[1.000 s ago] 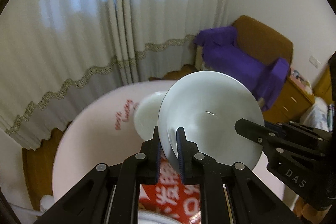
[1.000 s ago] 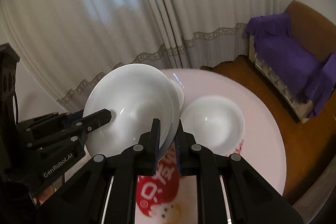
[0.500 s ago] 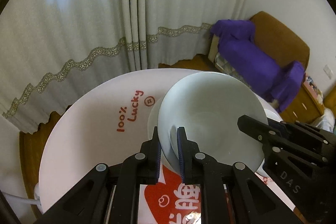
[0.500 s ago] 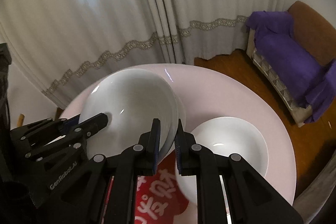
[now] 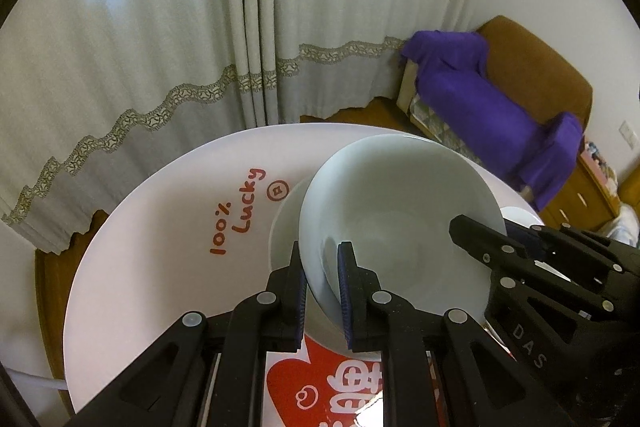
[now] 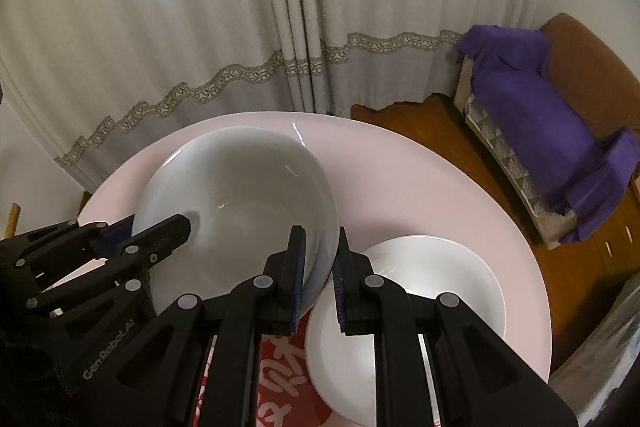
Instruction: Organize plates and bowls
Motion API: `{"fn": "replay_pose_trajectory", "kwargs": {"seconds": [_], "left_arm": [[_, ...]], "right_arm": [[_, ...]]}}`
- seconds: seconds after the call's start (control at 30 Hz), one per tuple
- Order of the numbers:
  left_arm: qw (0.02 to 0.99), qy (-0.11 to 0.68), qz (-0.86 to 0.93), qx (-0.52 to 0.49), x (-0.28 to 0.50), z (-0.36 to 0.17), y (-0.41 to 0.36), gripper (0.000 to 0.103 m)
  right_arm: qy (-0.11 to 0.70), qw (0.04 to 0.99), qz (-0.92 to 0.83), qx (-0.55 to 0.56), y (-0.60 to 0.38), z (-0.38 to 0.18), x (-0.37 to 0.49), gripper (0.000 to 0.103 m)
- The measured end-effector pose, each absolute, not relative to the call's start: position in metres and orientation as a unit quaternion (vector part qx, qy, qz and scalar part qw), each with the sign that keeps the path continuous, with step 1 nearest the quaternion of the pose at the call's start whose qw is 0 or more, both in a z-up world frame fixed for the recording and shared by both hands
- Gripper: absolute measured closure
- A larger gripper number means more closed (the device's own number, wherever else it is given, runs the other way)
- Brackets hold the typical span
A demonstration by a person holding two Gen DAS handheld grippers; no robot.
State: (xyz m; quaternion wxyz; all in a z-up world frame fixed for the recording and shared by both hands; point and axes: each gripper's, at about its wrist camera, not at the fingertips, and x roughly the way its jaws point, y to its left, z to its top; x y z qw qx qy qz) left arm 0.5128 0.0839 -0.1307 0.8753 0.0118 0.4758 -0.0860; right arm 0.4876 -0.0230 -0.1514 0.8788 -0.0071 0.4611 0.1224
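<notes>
Both jaws pinch rim of glossy white bowl [image 5: 400,211]; seemingly tilted above plate [image 6: 440,267].

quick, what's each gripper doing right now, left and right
Left gripper: shut on the white bowl's rim.
Right gripper: shut on the same bowl's opposite rim.

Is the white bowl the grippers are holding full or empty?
Empty. The white bowl shows only its bare inside in both views, with the left gripper and right gripper pinching its rim.

The red print [image 5: 344,383] on the desk [image 5: 160,267] runs off the lower frame edge. The bowl [image 6: 240,211] hides the desk beneath; the plate's [image 6: 440,279] near rim sits behind the right tongs [image 6: 318,279].
</notes>
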Motion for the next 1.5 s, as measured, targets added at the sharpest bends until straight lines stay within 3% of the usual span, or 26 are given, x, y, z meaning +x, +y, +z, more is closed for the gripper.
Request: {"fn": "replay_pose_trajectory", "kwargs": {"seconds": [1.17, 1.5], "left_arm": [[0.872, 0.483, -0.082, -0.002, 0.514, -0.136, 0.093, 0.088], [0.874, 0.482, -0.069, -0.003, 0.502, -0.128, 0.096, 0.087]], "right_arm": [[0.489, 0.863, 0.125, 0.035, -0.029, -0.168, 0.507, 0.092], [0.487, 0.863, 0.129, 0.044, -0.031, -0.165, 0.503, 0.086]]}}
